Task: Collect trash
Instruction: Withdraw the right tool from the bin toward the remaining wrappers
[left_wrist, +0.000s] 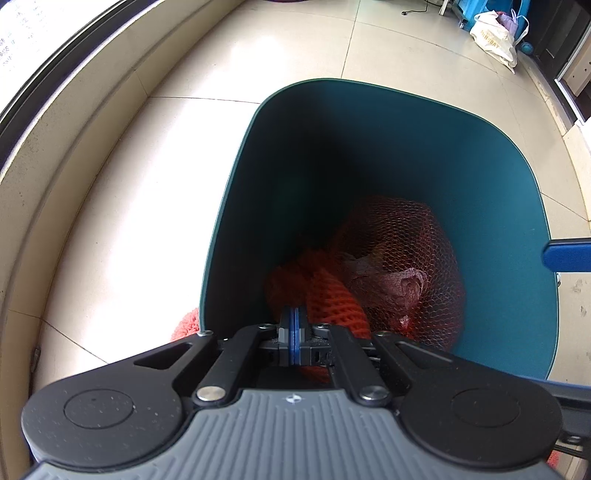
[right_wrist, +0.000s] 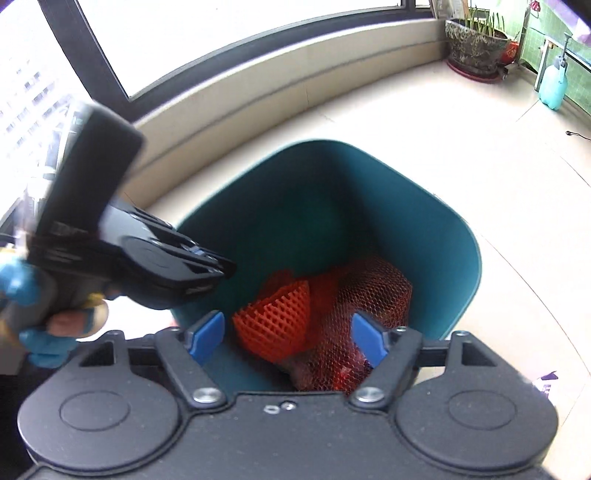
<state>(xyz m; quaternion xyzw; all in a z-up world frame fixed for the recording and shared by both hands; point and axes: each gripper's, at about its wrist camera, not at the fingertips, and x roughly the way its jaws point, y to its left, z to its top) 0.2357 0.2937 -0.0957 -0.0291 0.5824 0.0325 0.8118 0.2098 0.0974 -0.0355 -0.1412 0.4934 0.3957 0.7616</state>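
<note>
- Left gripper (left_wrist: 294, 325): blue pads pressed together, nothing visibly between them, poised over the near rim of the teal plastic bin (left_wrist: 498, 192).
- Orange foam fruit netting (right_wrist: 275, 326) and red mesh bag (right_wrist: 369, 295) lie at the bin bottom, below both grippers.
- Right gripper (right_wrist: 288, 338): spread wide, empty, above the bin mouth.
- Judgement: drop looks done; lift both straight up, clear of the rim.

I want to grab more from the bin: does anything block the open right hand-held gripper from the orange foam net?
Nothing visible does. The right hand-held gripper sits open over the teal bin, the orange foam net directly between and below its fingers.
</note>
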